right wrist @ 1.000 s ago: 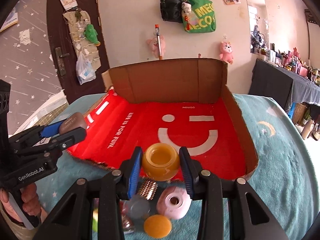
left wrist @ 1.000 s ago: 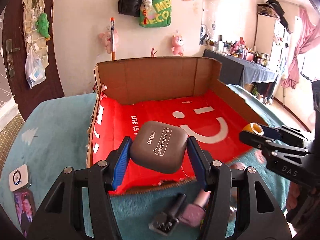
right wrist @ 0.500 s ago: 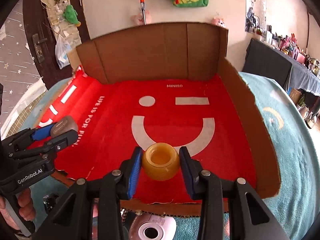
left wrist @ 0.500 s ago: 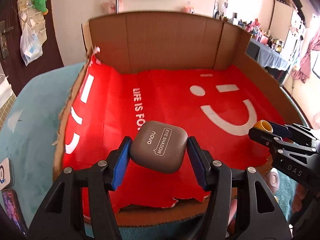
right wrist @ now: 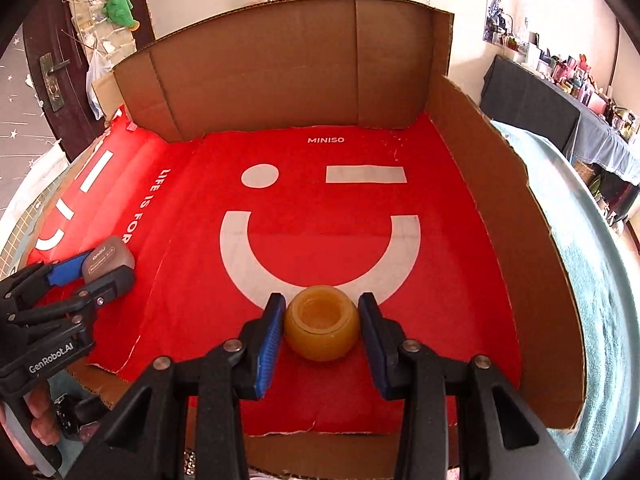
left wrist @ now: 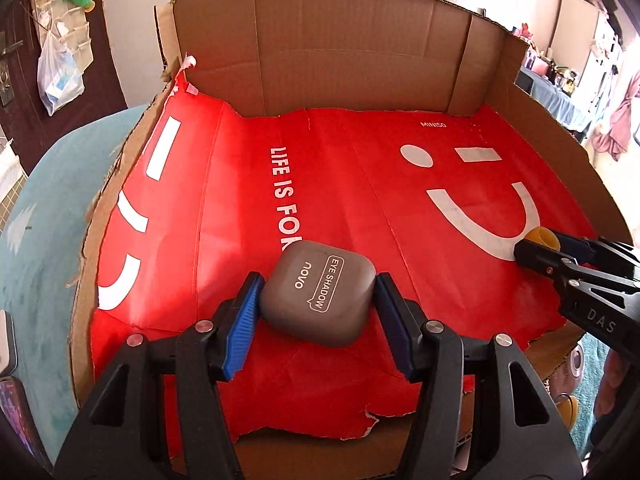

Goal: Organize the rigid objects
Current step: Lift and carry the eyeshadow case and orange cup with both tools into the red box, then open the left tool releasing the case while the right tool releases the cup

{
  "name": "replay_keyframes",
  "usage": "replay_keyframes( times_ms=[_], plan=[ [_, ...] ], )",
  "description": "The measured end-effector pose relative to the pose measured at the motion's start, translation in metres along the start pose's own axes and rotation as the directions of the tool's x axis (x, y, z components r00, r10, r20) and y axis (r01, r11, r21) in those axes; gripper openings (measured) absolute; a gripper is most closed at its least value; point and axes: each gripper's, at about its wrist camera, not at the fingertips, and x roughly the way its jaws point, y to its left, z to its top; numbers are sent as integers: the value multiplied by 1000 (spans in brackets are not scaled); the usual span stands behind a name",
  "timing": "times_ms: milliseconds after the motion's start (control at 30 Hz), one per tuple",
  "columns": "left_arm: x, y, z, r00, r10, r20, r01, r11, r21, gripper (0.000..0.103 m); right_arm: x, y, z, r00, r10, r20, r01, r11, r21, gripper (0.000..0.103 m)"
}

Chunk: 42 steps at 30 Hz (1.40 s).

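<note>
My left gripper (left wrist: 318,300) is shut on a grey-brown eye shadow case (left wrist: 318,294), held just above the red lining of a cardboard box (left wrist: 340,52). In the right wrist view the same case (right wrist: 108,258) shows at the left, over the box's front left part. My right gripper (right wrist: 322,328) is shut on a round amber jar (right wrist: 322,328) with its opening up, low over the white smile printed on the red lining (right wrist: 320,200). From the left wrist view the jar (left wrist: 542,236) peeks out at the right edge.
The box sits on a teal cover (right wrist: 600,280); its back and right walls stand tall, the front edge is low and torn. Small cosmetics (left wrist: 570,368) lie on the cover in front of the box. A hand (right wrist: 36,420) grips the left tool.
Both grippers have moved forward and down over the box's front edge, carrying the case and the jar from above the cover to low over the red lining.
</note>
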Motion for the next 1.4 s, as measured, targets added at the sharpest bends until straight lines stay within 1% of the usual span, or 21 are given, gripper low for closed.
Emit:
replay_keyframes(
  times_ms=[267, 500, 667, 933, 1033, 1200, 1233, 1300, 1367, 1400],
  plan=[
    [0, 1, 0, 1000, -2, -5, 2, 1000, -6, 55, 0, 1, -1, 1000, -11, 6, 11, 1000, -9, 41],
    [1, 2, 1, 1000, 7, -10, -8, 1000, -10, 55, 0, 1, 0, 1000, -3, 6, 3, 1000, -1, 41],
    [0, 1, 1, 1000, 19, -14, -19, 1000, -8, 56, -1, 1, 0, 1000, 11, 5, -11, 1000, -1, 49],
    [-5, -4, -2, 999, 39, -4, -39, 999, 11, 57, -4, 2, -1, 1000, 22, 16, -22, 1000, 4, 56],
    [-10, -4, -1, 998, 54, 20, -54, 998, 14, 65, -10, 2, -1, 999, 30, 26, -30, 1000, 6, 57],
    [-17, -3, -1, 998, 57, 36, -58, 998, 13, 67, -22, 3, -3, 997, 46, 55, -46, 999, 10, 60],
    [-19, -3, -2, 998, 54, 39, -54, 998, 15, 70, -25, 3, -3, 997, 49, 63, -50, 999, 12, 60],
    [-22, -4, -3, 998, 48, 46, -49, 999, 19, 71, -32, 2, -4, 995, 61, 83, -63, 998, 21, 63],
    [-26, -6, -3, 997, 46, 57, -47, 999, 25, 76, -39, 1, -5, 992, 73, 100, -76, 997, 28, 68],
    [-27, -7, -4, 997, 45, 61, -47, 999, 25, 77, -42, 1, -5, 991, 77, 110, -81, 996, 30, 68]
  ],
)
